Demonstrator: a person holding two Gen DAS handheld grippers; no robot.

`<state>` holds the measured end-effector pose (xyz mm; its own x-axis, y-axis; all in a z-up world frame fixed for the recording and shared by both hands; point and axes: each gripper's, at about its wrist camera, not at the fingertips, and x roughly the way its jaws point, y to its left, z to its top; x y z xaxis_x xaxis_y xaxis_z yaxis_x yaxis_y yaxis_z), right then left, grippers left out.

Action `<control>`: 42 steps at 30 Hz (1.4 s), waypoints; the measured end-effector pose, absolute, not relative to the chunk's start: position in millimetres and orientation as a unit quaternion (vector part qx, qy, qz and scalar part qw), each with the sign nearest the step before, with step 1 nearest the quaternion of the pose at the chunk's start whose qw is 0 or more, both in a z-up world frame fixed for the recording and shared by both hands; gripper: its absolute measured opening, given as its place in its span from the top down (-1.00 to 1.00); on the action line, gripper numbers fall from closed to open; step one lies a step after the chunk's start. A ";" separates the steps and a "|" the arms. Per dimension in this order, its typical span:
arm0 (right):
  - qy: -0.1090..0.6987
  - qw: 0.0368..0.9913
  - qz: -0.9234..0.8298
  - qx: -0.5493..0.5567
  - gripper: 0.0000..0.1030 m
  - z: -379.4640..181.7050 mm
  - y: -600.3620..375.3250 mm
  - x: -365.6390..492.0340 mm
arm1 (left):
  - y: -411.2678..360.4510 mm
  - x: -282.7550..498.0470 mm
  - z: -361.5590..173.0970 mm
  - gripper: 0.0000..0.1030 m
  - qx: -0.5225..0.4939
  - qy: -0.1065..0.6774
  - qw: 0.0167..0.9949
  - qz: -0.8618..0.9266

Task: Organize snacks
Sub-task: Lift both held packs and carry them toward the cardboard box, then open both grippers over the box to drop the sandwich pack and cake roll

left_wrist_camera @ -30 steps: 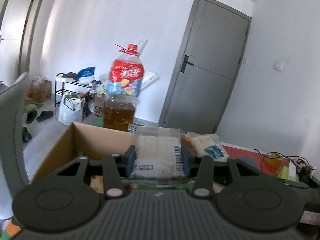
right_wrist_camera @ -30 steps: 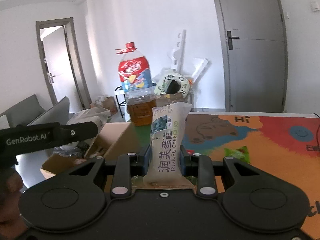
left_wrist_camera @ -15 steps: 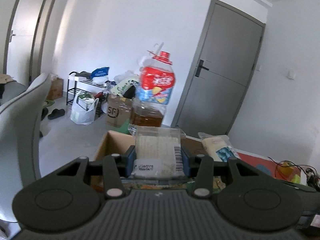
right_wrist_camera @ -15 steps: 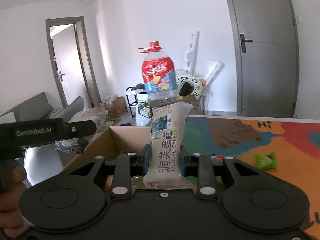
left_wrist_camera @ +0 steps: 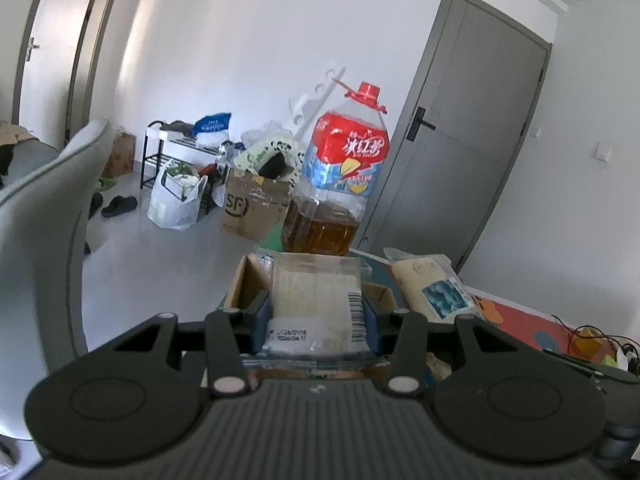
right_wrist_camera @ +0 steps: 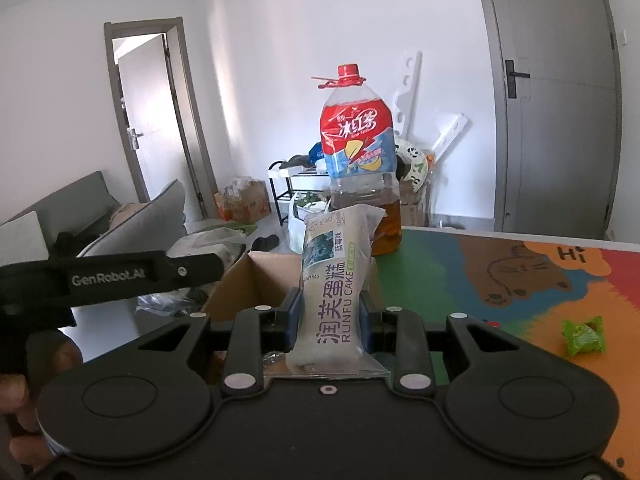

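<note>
Snacks are in transit: we carry two packets toward the open brown cardboard box (right_wrist_camera: pixel 256 276) at the edge of the colourful play-mat table (right_wrist_camera: pixel 520 280), and neither is inside yet. One green wrapped candy (right_wrist_camera: pixel 583 335) lies on the mat, not yet collected. Our left gripper (left_wrist_camera: pixel 316 316) is closed on a clear flat packet of pale wafers (left_wrist_camera: pixel 316 300). Our right gripper (right_wrist_camera: pixel 330 320) clamps narrowly on a white Runfu cake packet (right_wrist_camera: pixel 336 280) (standing upright).

A cardboard box (right_wrist_camera: pixel 256 280) sits at the worktop's (right_wrist_camera: pixel 460 280) left edge, a tea bottle (right_wrist_camera: pixel 360 160) standing behind it on the worktop; a wrapped candy (right_wrist_camera: pixel 582 334) lies well right.
</note>
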<state>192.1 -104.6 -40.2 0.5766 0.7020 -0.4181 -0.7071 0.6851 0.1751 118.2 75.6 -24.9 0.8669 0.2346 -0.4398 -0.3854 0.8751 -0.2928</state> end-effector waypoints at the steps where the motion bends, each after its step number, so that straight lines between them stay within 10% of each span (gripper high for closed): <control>1: 0.234 0.888 0.397 -0.005 0.42 -40.9 -102.7 193.4 | 77.1 120.6 -26.4 0.11 -0.191 0.202 0.947 0.163; 19: 0.250 0.873 0.419 -0.017 0.42 -49.2 -60.4 196.4 | 107.1 100.3 -22.9 0.00 -0.212 0.187 0.940 0.191; 42: 0.249 0.890 0.383 0.007 -0.14 -42.5 -112.9 199.6 | 92.6 97.5 -27.7 -0.53 -0.218 0.200 0.935 0.197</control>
